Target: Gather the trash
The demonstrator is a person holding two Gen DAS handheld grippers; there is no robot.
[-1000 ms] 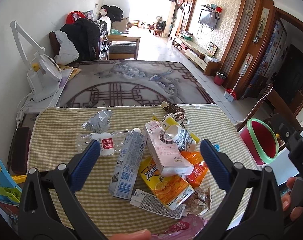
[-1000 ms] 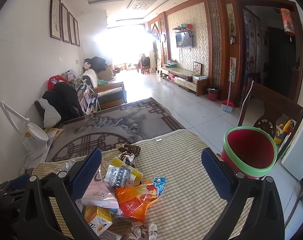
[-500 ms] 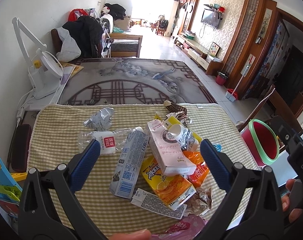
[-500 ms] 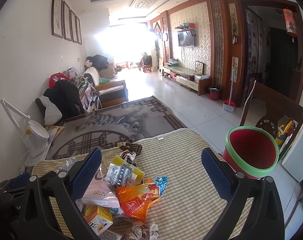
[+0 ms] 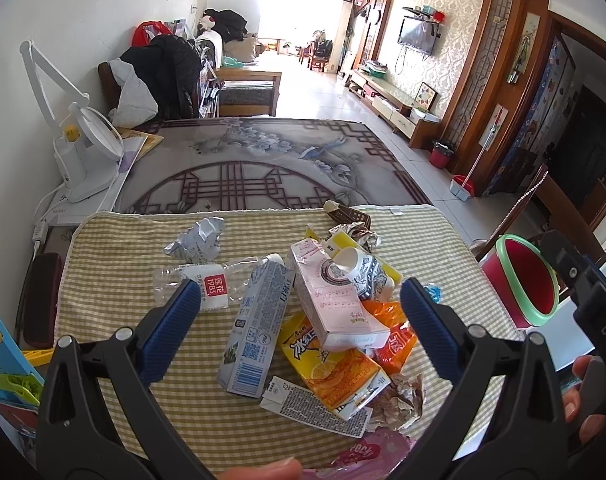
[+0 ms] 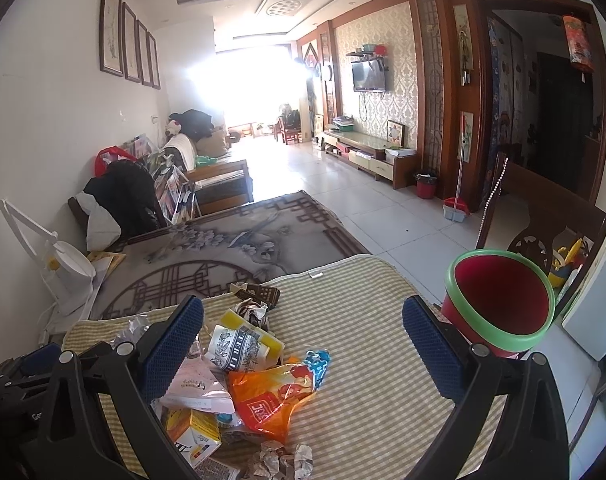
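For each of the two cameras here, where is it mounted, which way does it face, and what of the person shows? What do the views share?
Left wrist: on the left tool, looking down and forward over the trash pile, pink carton central; both open fingers and the person's fingertips show.
Right wrist: on the right tool, aimed higher, down the room; both open fingers show, no hand.
Shared: the checked cloth, orange wrapper, red bin, white lamp and rug.

Checked cloth (image 5: 115, 316) covering table, carrying trash heap: blue-grey carton (image 5: 259, 328), pink carton (image 5: 331, 300), orange wrapper (image 6: 275, 396), crushed bottle (image 5: 199, 280), foil scrap (image 5: 197, 238) lying apart.
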